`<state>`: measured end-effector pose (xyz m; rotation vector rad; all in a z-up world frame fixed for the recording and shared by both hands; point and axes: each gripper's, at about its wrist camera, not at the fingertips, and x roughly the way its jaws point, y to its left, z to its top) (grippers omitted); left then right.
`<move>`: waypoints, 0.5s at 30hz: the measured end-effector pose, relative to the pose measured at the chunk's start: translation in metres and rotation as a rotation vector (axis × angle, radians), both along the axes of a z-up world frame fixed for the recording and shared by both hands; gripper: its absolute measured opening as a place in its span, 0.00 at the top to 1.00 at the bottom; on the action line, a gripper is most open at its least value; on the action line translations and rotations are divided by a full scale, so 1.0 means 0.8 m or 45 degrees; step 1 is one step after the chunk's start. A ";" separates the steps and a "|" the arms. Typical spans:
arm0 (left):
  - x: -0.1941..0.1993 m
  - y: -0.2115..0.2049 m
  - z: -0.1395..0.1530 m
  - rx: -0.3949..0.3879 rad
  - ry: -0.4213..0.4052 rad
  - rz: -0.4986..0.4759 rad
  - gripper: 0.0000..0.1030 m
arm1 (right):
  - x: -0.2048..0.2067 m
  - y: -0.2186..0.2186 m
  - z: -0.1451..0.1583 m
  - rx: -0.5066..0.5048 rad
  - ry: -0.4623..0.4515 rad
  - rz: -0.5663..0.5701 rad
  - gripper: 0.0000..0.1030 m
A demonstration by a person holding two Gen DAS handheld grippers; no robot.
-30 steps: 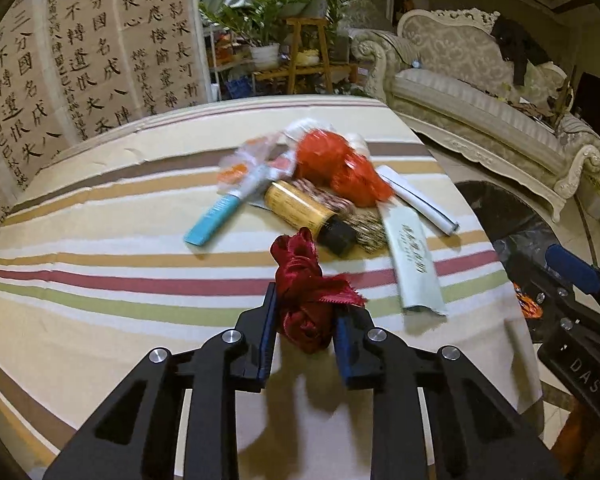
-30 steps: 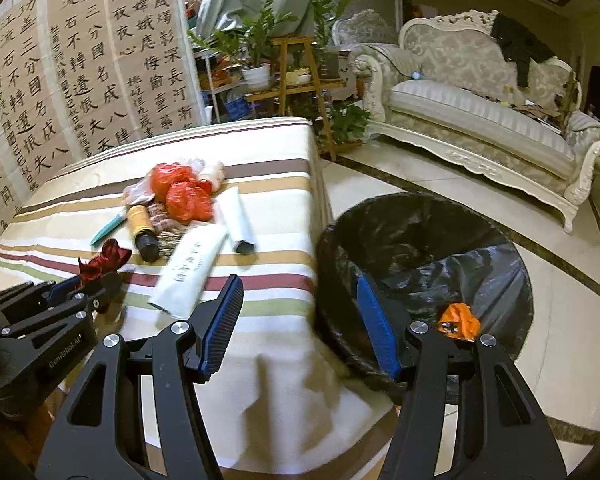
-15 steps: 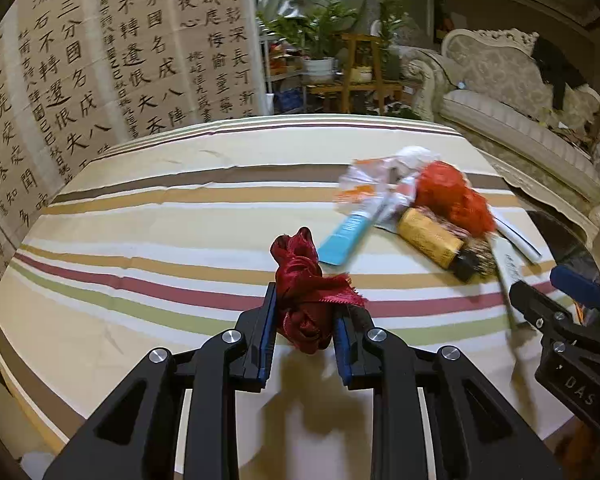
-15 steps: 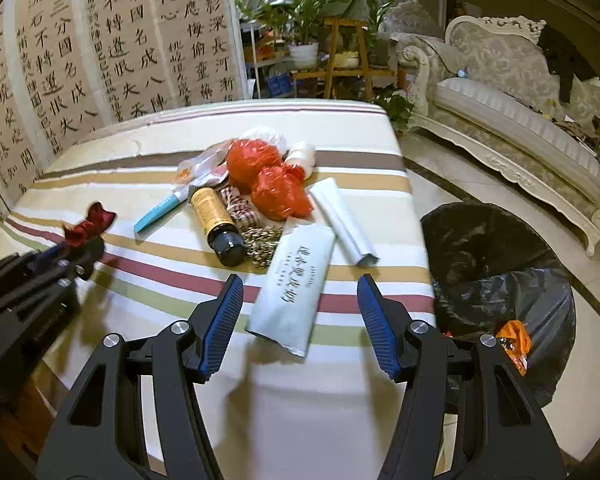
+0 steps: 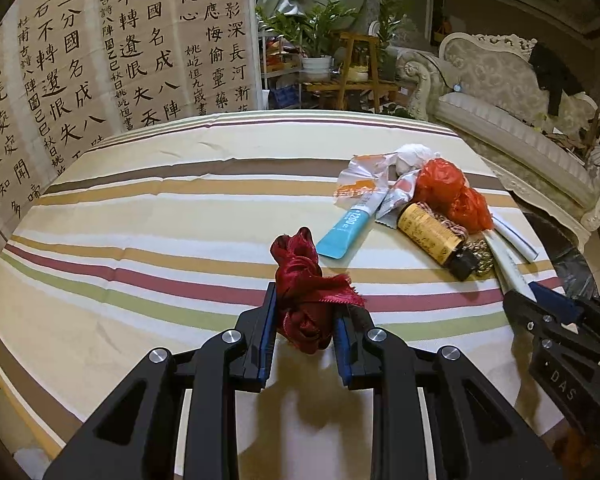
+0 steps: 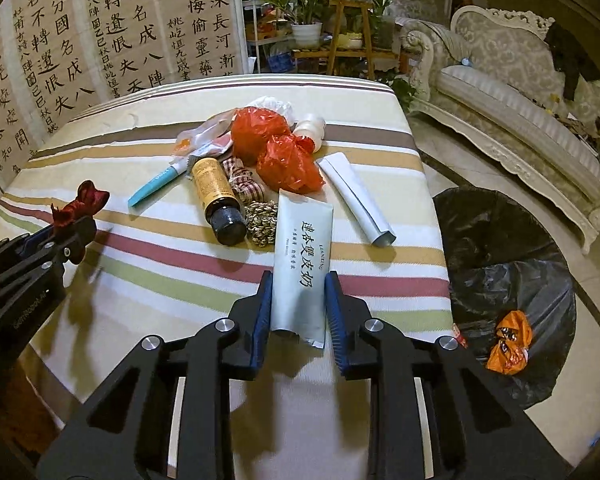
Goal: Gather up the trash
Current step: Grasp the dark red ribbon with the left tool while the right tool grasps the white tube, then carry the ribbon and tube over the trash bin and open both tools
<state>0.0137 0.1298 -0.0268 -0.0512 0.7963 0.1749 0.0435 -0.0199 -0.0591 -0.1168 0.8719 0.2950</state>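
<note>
Jaws of my right gripper are closing on the pale green packet, pads at its near end, on the striped tablecloth. I see my left gripper clamping a crumpled red ribbon. Beyond lie the remaining trash pile and, right, the black-lined bin.

Striped tablecloth; behind it a calligraphy screen, potted plants on wooden shelving — and, right, an ornate sofa, apparently cluttered.
</note>
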 end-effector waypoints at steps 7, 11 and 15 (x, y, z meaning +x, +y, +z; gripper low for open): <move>-0.011 -0.004 0.002 -0.002 -0.015 -0.002 0.75 | -0.017 -0.004 0.008 0.028 -0.035 0.006 0.77; -0.016 -0.011 0.006 -0.001 -0.028 -0.008 0.75 | -0.027 -0.014 0.016 0.046 -0.070 0.008 0.77; -0.021 -0.024 0.010 0.002 -0.052 -0.030 0.75 | -0.035 -0.027 0.025 0.059 -0.103 -0.003 0.77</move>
